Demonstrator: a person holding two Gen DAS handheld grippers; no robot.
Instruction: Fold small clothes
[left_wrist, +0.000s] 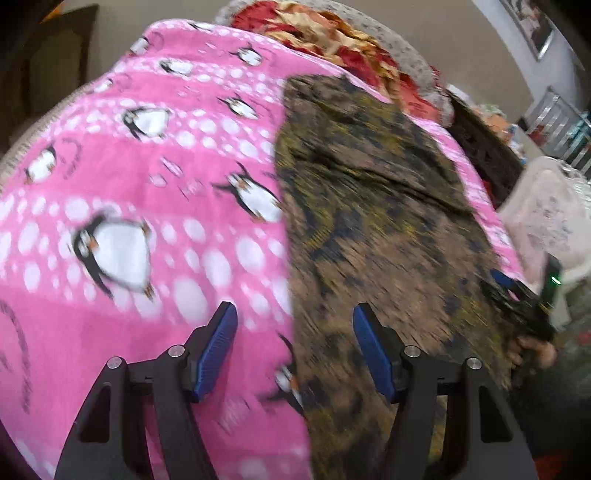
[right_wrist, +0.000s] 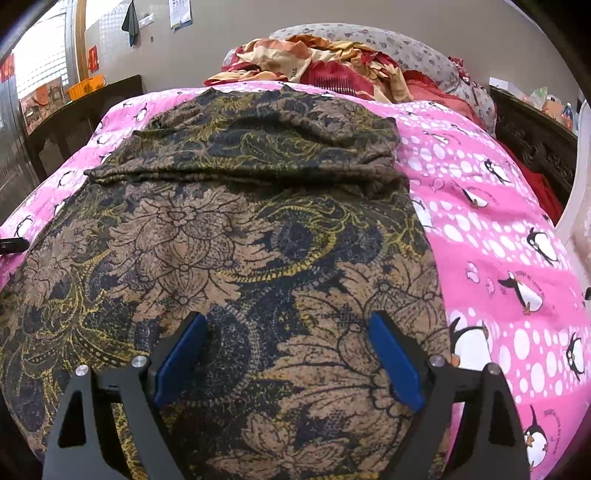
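A brown garment with a dark blue and yellow floral print (right_wrist: 240, 240) lies spread on a pink penguin blanket (right_wrist: 498, 229) on a bed. Its far part is folded over into a thick layer (right_wrist: 258, 147). My right gripper (right_wrist: 288, 354) is open and empty just above the garment's near part. In the left wrist view, which is blurred, the same garment (left_wrist: 369, 221) lies right of centre on the blanket (left_wrist: 147, 184). My left gripper (left_wrist: 295, 347) is open and empty over the garment's left edge. The right gripper (left_wrist: 517, 295) shows at the garment's far right edge.
Red and gold bedding (right_wrist: 332, 66) and a grey floral pillow (right_wrist: 406, 48) are heaped at the bed's head. A dark wooden bed frame (right_wrist: 528, 136) runs along the right. A white plastic chair (left_wrist: 546, 221) stands beside the bed. A dark cabinet (right_wrist: 74, 110) stands left.
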